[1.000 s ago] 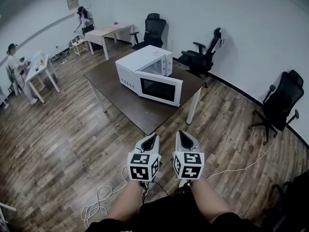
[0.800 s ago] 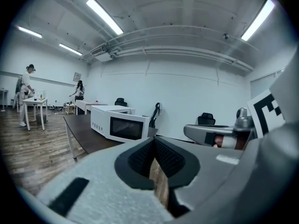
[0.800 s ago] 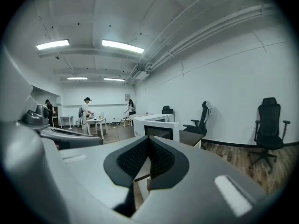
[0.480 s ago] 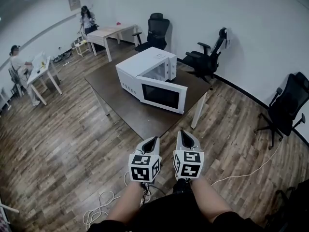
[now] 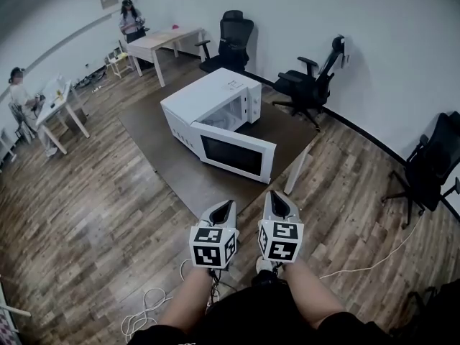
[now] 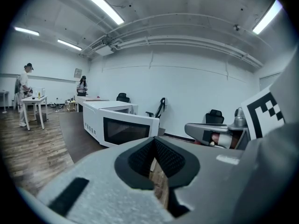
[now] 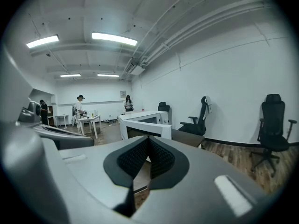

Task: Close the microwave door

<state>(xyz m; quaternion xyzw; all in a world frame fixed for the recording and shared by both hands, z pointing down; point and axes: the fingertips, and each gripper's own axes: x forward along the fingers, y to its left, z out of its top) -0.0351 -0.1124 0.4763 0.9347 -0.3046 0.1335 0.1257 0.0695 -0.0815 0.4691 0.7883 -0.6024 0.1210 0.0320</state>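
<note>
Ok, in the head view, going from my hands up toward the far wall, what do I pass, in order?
left gripper and right gripper side by side → brown table → open microwave door → microwave body → black office chair → white wall

Bare wooden floor is lying open between the left gripper, the right gripper and the table. The open microwave door is jutting over the tabletop, facing them. 1 office chair is crowding the table's far right corner.
</note>
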